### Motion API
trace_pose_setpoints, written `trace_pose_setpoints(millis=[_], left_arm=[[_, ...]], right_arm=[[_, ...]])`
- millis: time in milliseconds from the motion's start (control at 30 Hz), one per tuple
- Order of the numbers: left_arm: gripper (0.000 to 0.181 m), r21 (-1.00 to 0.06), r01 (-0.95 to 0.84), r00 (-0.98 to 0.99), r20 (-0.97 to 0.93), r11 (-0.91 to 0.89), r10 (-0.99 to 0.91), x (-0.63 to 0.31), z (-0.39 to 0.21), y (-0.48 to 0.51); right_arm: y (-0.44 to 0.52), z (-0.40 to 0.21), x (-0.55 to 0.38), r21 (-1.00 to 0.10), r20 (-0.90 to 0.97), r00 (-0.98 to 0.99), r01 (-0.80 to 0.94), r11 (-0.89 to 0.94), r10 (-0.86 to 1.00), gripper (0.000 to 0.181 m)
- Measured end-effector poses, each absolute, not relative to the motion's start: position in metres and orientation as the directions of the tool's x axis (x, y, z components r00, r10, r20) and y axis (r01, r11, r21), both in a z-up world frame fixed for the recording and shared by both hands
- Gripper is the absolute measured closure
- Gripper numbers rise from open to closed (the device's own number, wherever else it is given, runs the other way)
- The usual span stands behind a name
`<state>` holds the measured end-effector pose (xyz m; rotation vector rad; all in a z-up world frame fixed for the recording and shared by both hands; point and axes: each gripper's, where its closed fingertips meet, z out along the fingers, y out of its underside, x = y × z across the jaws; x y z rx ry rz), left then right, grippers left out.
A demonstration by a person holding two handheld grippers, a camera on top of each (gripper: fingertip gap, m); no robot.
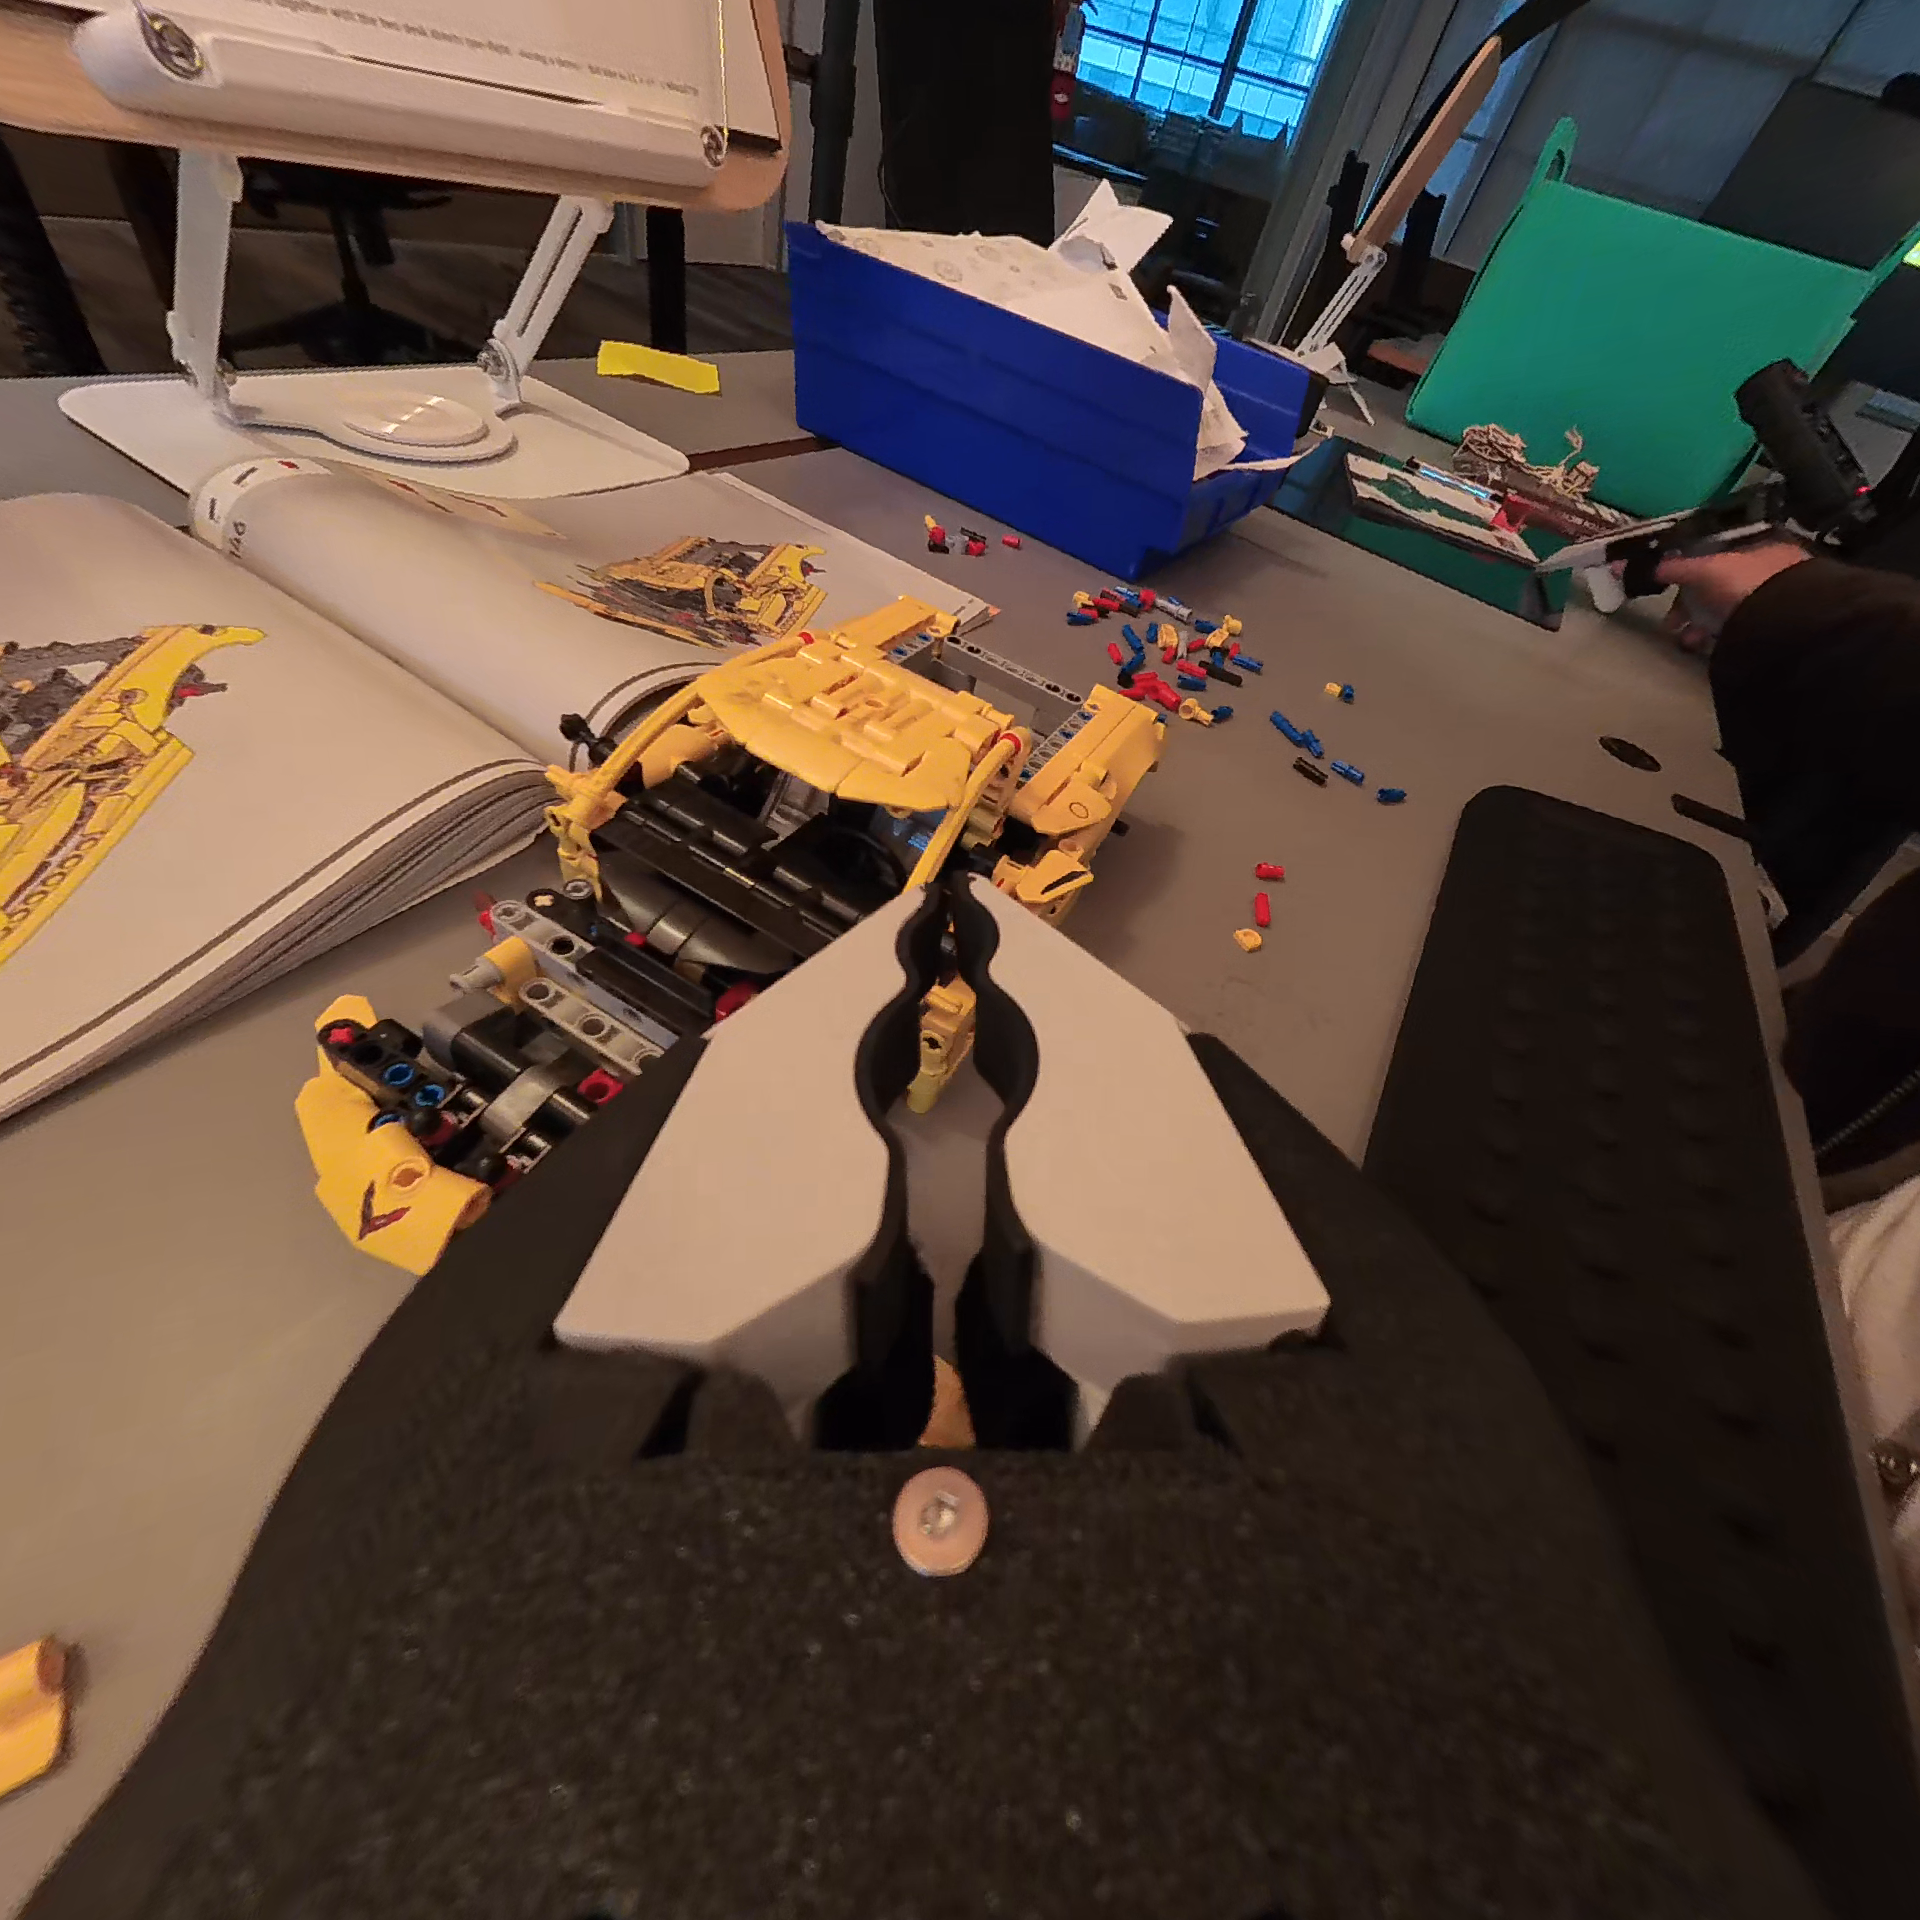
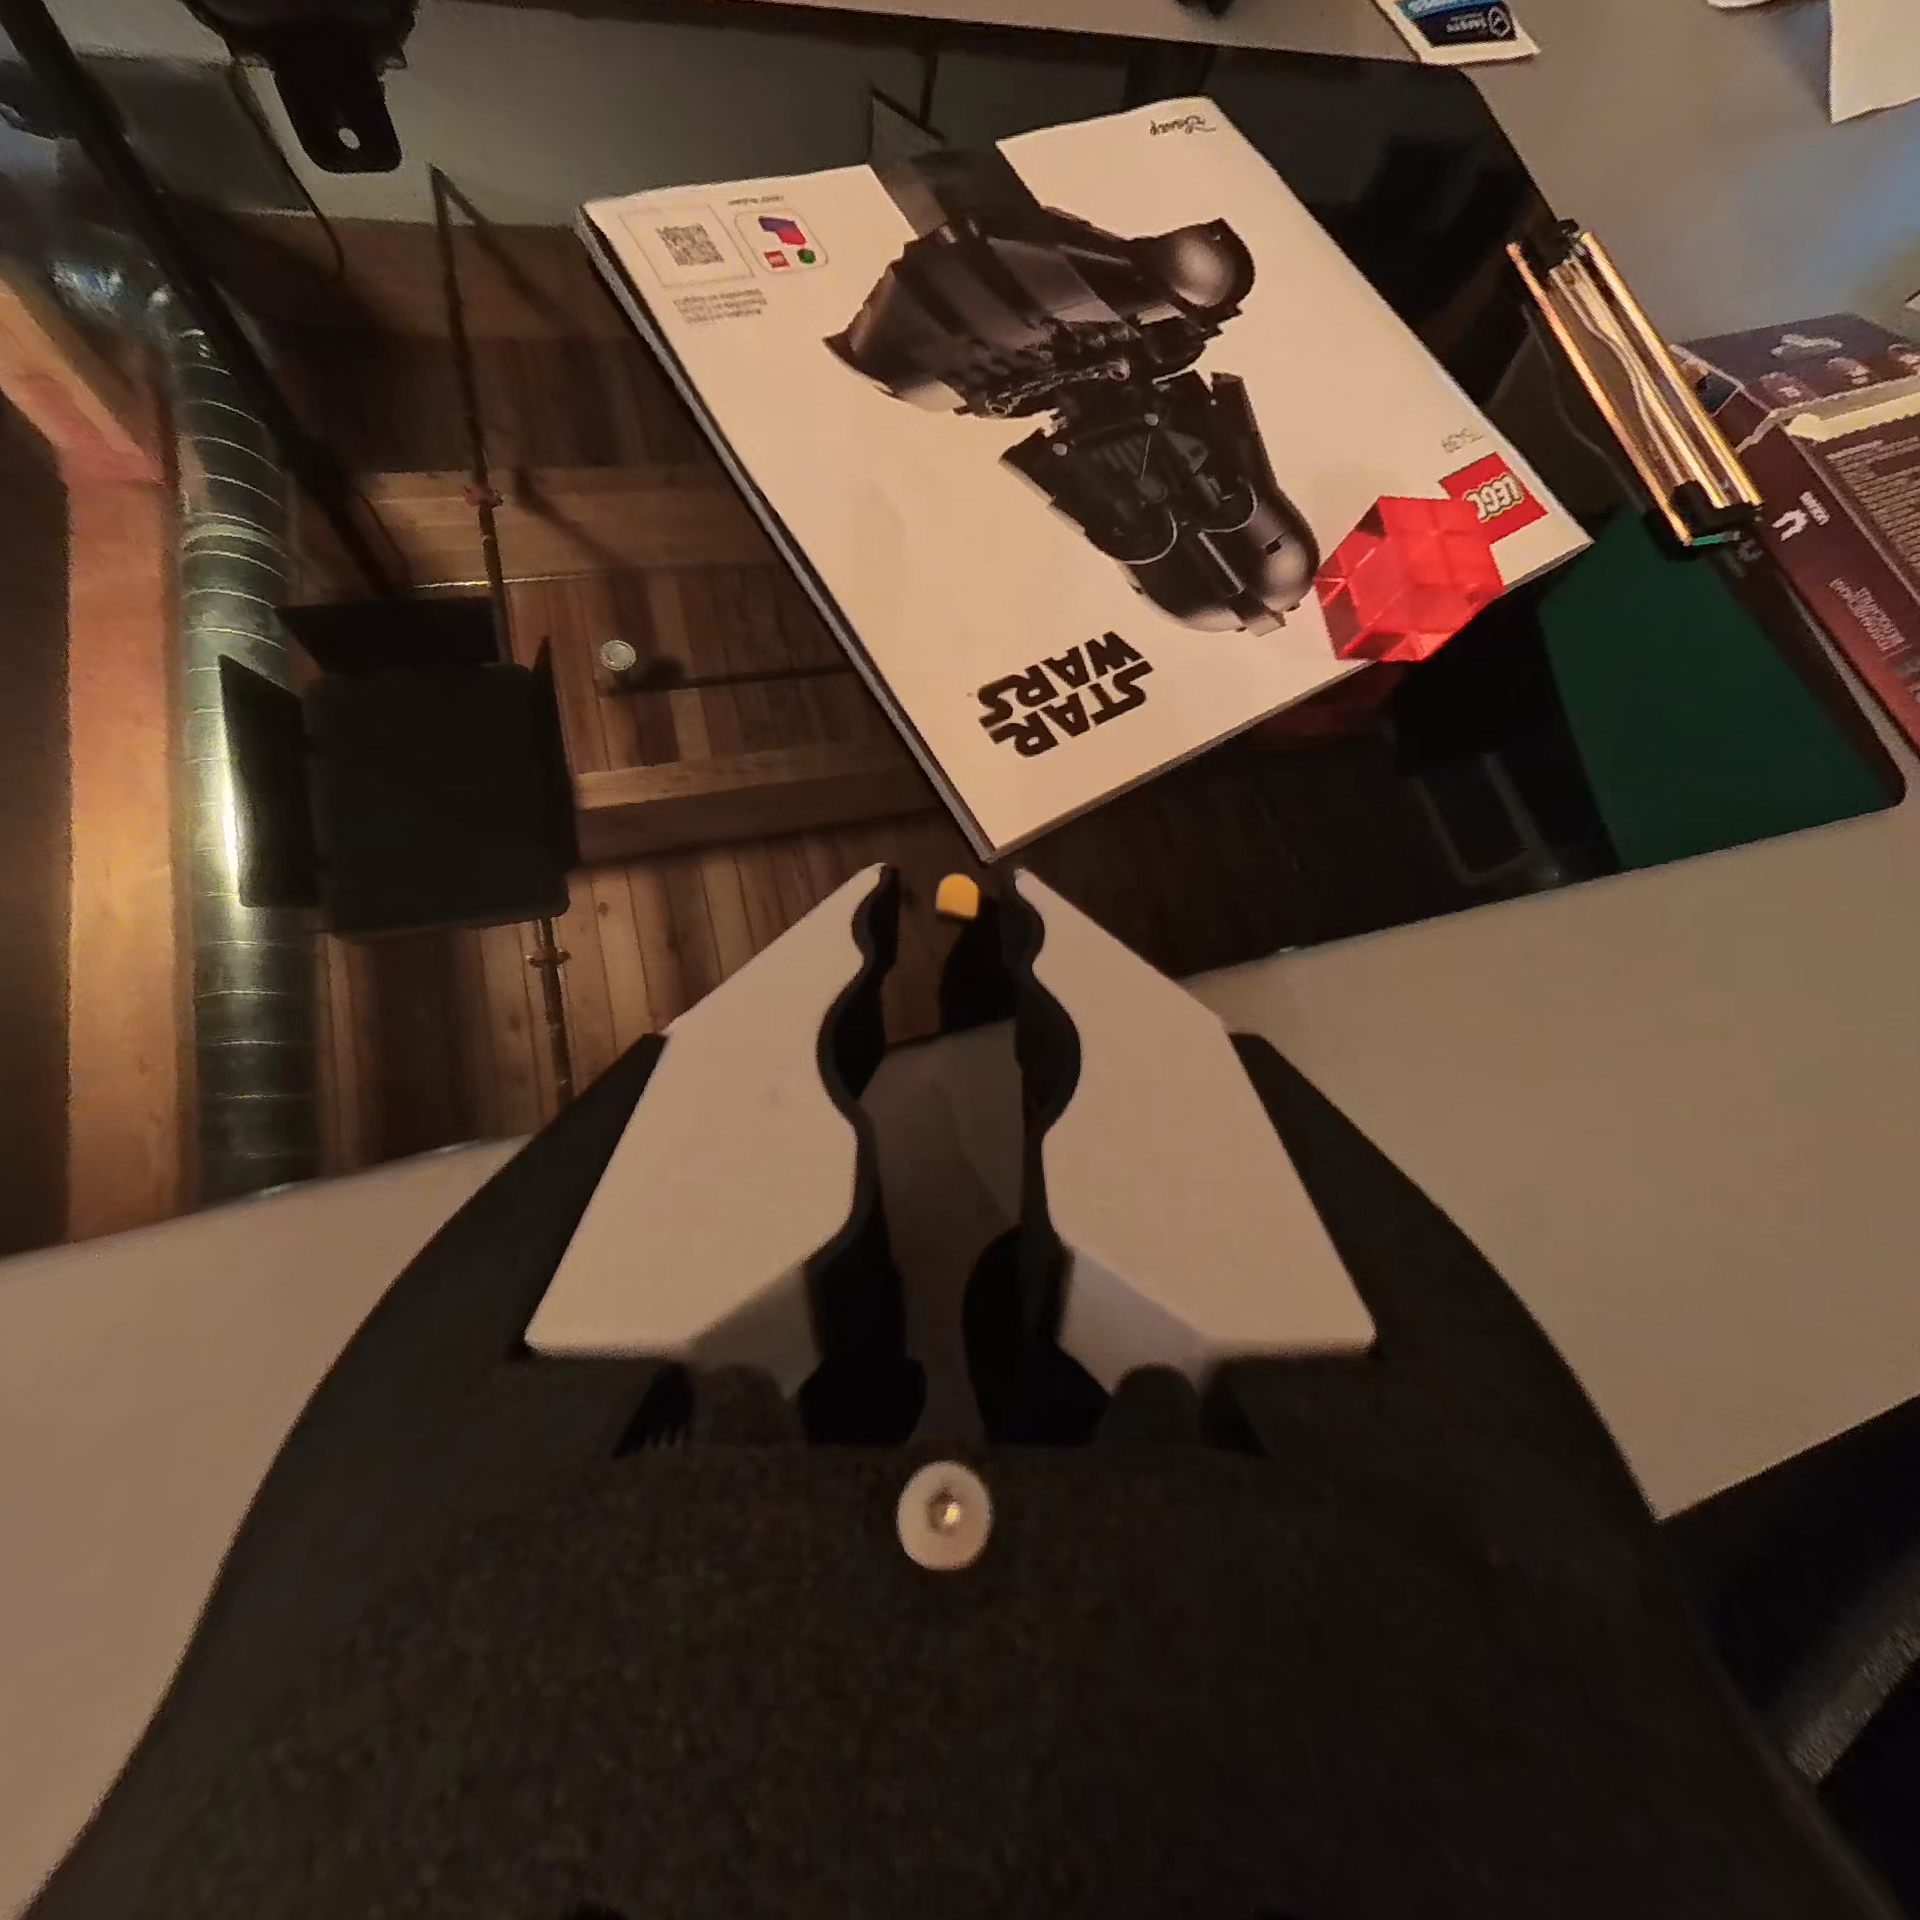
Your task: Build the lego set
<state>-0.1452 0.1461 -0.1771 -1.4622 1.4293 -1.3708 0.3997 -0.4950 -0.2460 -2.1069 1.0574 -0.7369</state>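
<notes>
Left tool (image 1: 954, 896): mine, fingers pressed nearly together, tips pinching a thin black part at the near side of the yellow car model (image 1: 790, 821).
Car model: on the grey counter (image 1: 1340, 956), its far end just beside the open instruction book (image 1: 312, 748).
Loose pieces (image 1: 1184, 649): red, blue and yellow, scattered beyond the car, near the blue bin (image 1: 997, 416).
Right tool (image 2: 948, 902): mine, narrow gap, a small yellow piece (image 2: 956, 896) between the tips; whether I clamp it, I cannot tell.
Booklet (image 2: 1081, 499): white cover, lying ahead of the right tool.
</notes>
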Motion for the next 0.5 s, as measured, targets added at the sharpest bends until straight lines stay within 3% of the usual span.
trace_pose_setpoints(millis=[300, 500], left_arm=[[0.180, -0.944, -0.267, -0.145, 0.239, -0.194, -0.960, -0.145, -0.178, 0.148], [0.180, -0.947, -0.259, -0.137, 0.232, -0.191, -0.963, -0.145, -0.177, 0.149]], right_arm=[[-0.499, -0.239, 0.389, -0.804, 0.054, 0.663, -0.415, -0.426, -0.747, 0.164], [-0.494, -0.248, 0.401, -0.760, 0.075, 0.674, -0.438, -0.479, -0.735, 0.167]])
